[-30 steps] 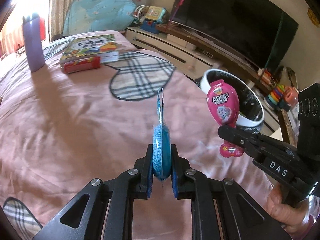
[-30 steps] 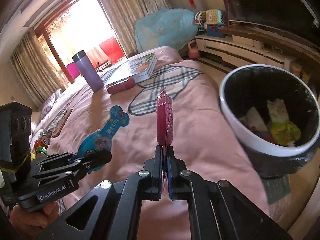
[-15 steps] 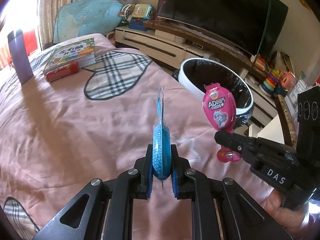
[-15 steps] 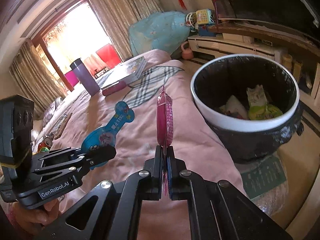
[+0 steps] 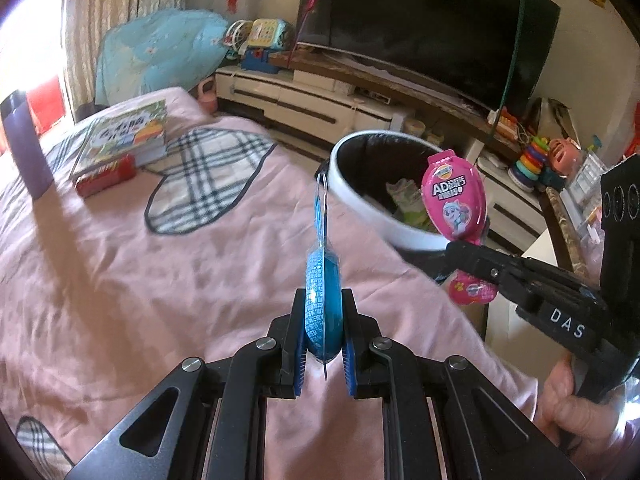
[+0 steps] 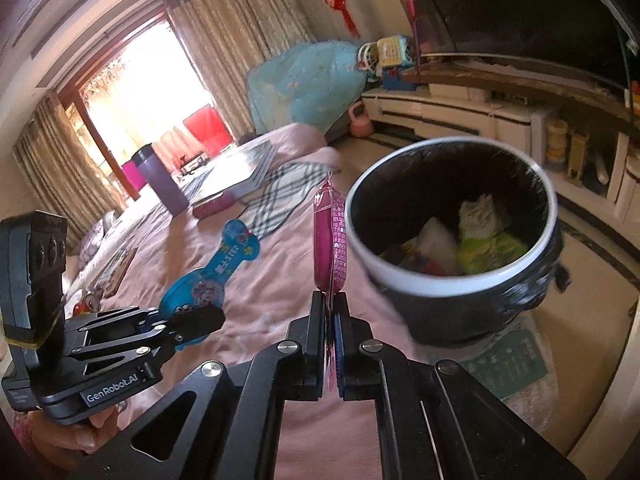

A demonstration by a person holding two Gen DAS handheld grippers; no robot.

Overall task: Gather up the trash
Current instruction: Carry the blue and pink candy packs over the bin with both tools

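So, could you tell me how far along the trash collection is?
Done: some wrappers already lie in the bin. In hand: the left gripper holds the blue packet, and the right gripper holds the pink packet. Left: dropping both in.

Bin [image 6: 460, 284] mouth open, unobstructed from above; interior partly filled by wrappers [image 6: 486, 236] at bottom, upper part free. Bin set just beside edge of pink bedspread [image 5: 160, 280]. Air above bedspread between bin and books [image 5: 124, 140] free. Far end blocked by books, red box [image 5: 105, 176], purple tumbler [image 6: 160, 180]. Behind bin, passage closed by TV cabinet [image 5: 320, 100].
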